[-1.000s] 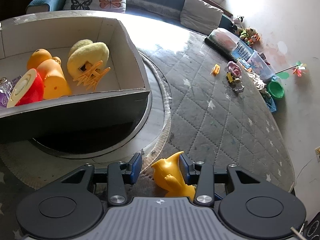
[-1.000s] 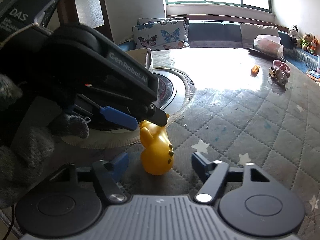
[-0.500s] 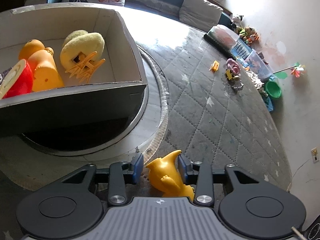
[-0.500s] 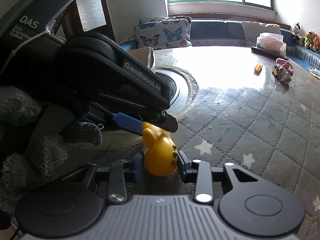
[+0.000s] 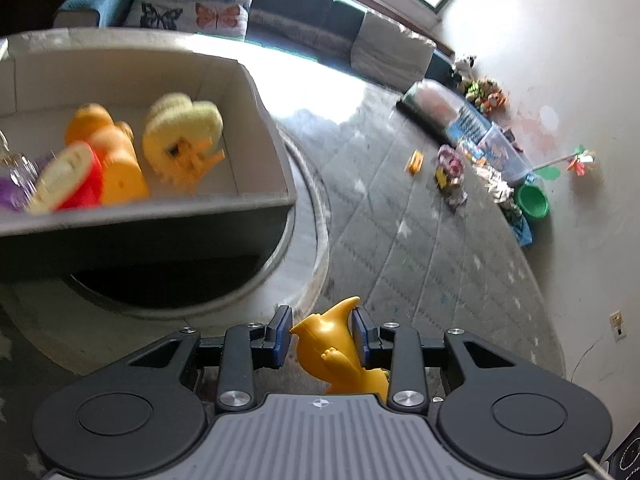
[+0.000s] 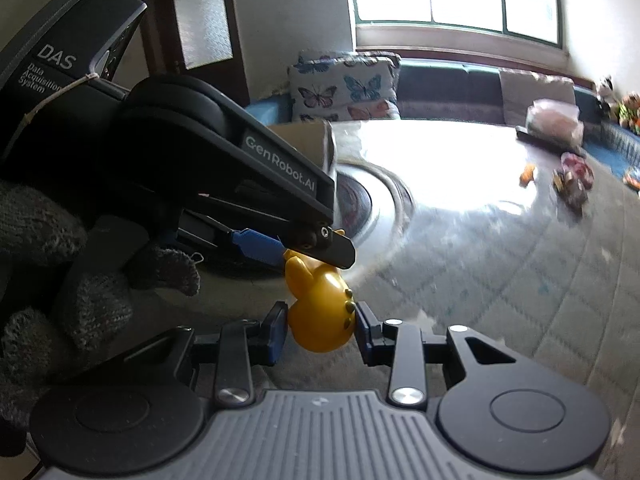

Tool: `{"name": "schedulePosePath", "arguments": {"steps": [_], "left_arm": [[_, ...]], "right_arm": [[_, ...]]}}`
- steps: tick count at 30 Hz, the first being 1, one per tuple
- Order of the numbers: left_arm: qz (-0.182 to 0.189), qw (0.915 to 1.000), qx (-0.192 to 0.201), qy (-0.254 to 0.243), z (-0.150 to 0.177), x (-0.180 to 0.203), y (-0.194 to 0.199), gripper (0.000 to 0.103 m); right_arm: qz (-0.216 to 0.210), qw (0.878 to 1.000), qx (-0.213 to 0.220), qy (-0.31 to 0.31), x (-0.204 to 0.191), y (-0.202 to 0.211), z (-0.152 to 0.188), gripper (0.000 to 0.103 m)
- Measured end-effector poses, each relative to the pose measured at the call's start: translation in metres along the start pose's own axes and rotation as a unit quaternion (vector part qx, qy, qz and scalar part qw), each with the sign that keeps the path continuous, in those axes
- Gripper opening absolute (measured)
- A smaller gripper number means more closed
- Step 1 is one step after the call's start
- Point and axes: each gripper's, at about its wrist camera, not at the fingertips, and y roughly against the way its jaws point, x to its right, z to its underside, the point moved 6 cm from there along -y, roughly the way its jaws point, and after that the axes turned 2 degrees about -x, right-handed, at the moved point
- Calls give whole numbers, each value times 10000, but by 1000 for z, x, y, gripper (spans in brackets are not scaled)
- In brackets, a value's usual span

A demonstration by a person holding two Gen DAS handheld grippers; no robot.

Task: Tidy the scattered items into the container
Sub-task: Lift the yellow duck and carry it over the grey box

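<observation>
A yellow toy duck (image 5: 340, 354) is held between both grippers above the quilted table. My left gripper (image 5: 322, 334) is shut on its tail end. My right gripper (image 6: 320, 326) is shut on its round body (image 6: 320, 312); the left gripper's body (image 6: 224, 184) and a gloved hand fill the left of that view. The grey cardboard box (image 5: 256, 92) stands at the left on a round turntable and holds a yellow plush duck (image 5: 182, 136), an orange toy (image 5: 116, 164) and a red-and-cream toy (image 5: 68, 184).
A small orange item (image 5: 415, 160) and a pink-and-yellow toy cluster (image 5: 450, 170) lie far out on the table. A green bowl (image 5: 532, 200), plastic bins and soft toys sit at the far right edge. A sofa with butterfly cushions is behind.
My right gripper closed on the duck's body, joining the left gripper. The duck has lifted off the table and both grippers moved up with it.
</observation>
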Motion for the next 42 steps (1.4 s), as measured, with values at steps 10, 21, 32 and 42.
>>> {"name": "schedulePosePath", "arguments": {"steps": [10, 21, 32, 42], "left_arm": [[-103, 9975, 694, 36, -52, -14, 44, 35], [-283, 9948, 917, 334, -97, -57, 40, 35], [-458, 9951, 721, 507, -106, -87, 18, 35], [-545, 9954, 622, 492, -104, -93, 7, 35]], "right_arm": [[-235, 9976, 445, 467, -27, -8, -59, 35], [-498, 9956, 370, 704, -48, -60, -100, 35], [-666, 9958, -5, 633, -49, -108, -104, 35], [-707, 9959, -201, 525, -45, -117, -98, 35]]}}
